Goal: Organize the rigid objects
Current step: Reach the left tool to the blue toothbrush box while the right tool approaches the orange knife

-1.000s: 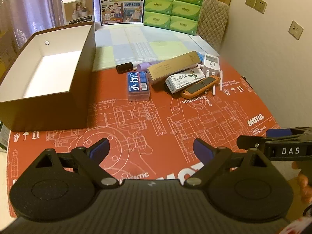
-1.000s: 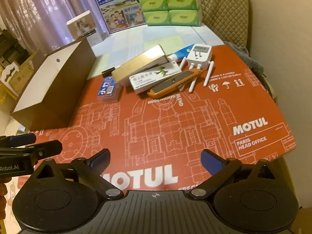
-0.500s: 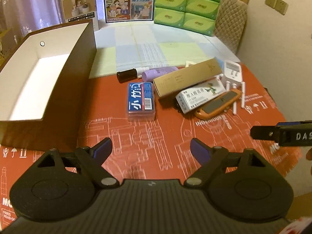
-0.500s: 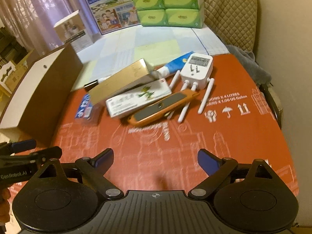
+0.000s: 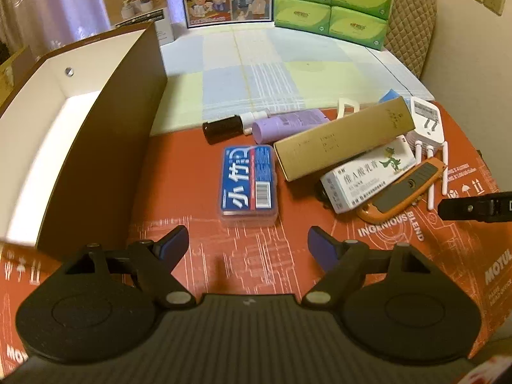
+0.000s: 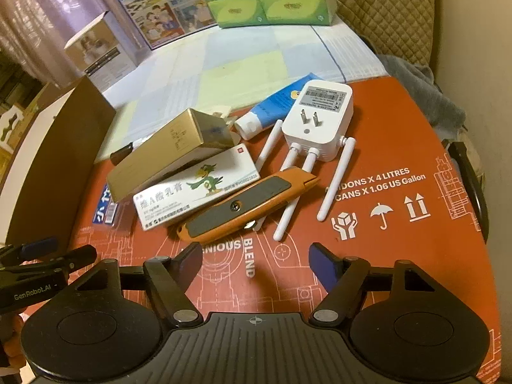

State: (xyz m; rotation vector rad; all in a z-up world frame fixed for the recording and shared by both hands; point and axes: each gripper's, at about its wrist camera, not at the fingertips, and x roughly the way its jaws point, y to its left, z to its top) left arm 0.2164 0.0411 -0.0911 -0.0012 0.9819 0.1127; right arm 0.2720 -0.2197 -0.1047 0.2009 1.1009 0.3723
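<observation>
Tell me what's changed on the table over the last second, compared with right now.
Both grippers moved forward toward the pile. The left hand-held gripper now lines up with the blue case; the right hand-held gripper has come close to the orange utility knife. Both stayed open and empty. Nothing was grasped or released; the items and the brown box lie as before.
</observation>
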